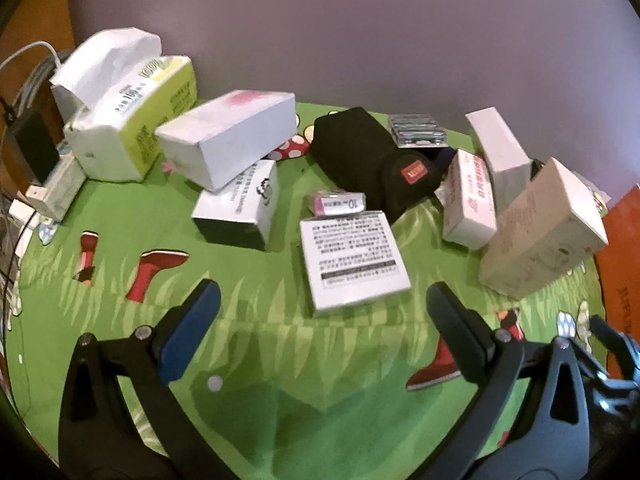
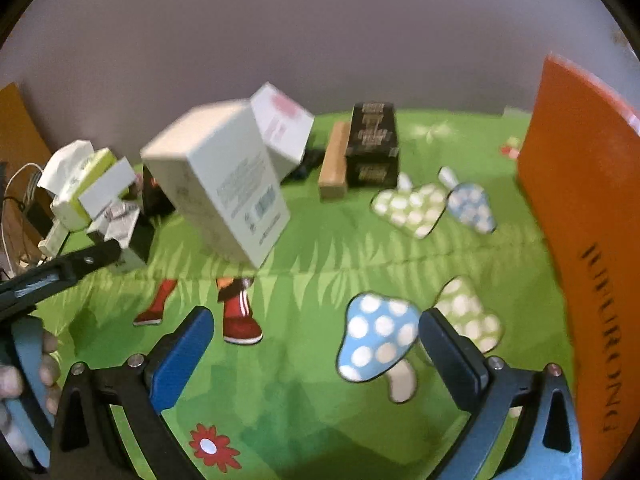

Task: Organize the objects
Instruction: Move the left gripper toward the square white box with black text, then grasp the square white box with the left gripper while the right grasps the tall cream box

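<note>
Across the green cartoon-print desk, your left gripper and right gripper gape empty; bumping the leaning grey cardboard box could topple it.

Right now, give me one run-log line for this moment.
left gripper: open, empty | right gripper: open, empty | boxes: scattered on green cloth | phase: pre-grasp

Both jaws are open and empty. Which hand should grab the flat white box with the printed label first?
Left, probably. The flat white box lies just ahead of the open left gripper. The right gripper faces bare green cloth, with that box not visible ahead.
</note>
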